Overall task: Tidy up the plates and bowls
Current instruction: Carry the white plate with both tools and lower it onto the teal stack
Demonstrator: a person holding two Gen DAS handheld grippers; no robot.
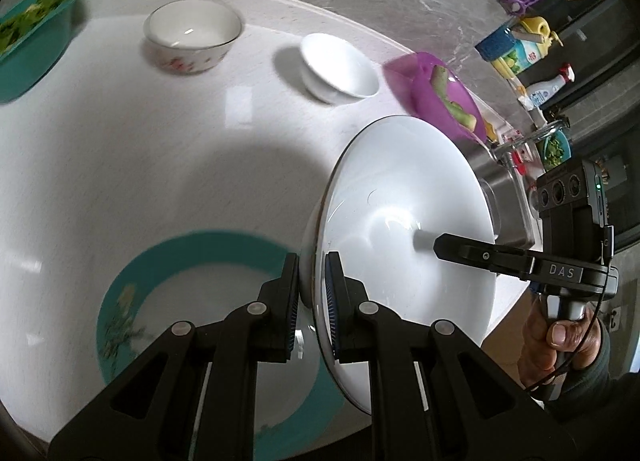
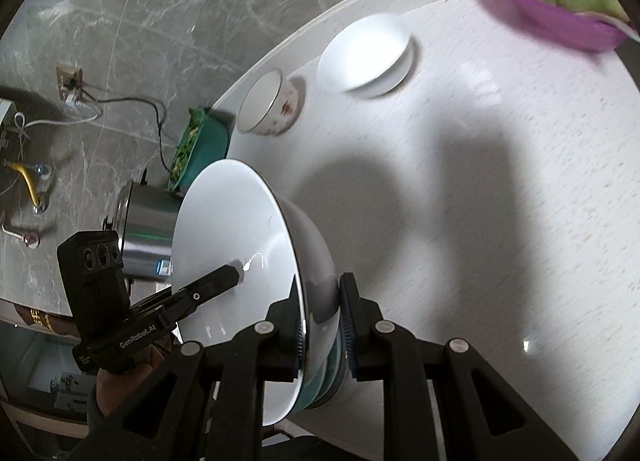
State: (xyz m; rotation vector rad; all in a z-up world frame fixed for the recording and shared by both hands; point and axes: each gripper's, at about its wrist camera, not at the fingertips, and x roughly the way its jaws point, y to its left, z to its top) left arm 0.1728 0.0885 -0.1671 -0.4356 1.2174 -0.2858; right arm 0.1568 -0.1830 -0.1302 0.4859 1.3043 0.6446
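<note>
Pretty bright overall, light from overhead. Big soft shadows fall across the white table (image 2: 500,221) mid-frame. Glare spots on the big white bowl (image 1: 400,229). Purple bowl (image 2: 540,9) upper right is motion-blurred, and the fisheye bends the edges with dark corners.

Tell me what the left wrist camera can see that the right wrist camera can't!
Only the left wrist view shows the teal-rimmed flowered plate on the white countertop, plus the cleaning bottles and the steel sink.

Only the right wrist view shows the shiny steel pot and the wall socket with cables.

Both show the big white bowl pinched by both grippers, the flowered bowl, the small plain white bowl, the purple bowl of green vegetables and the teal tub of greens.
</note>
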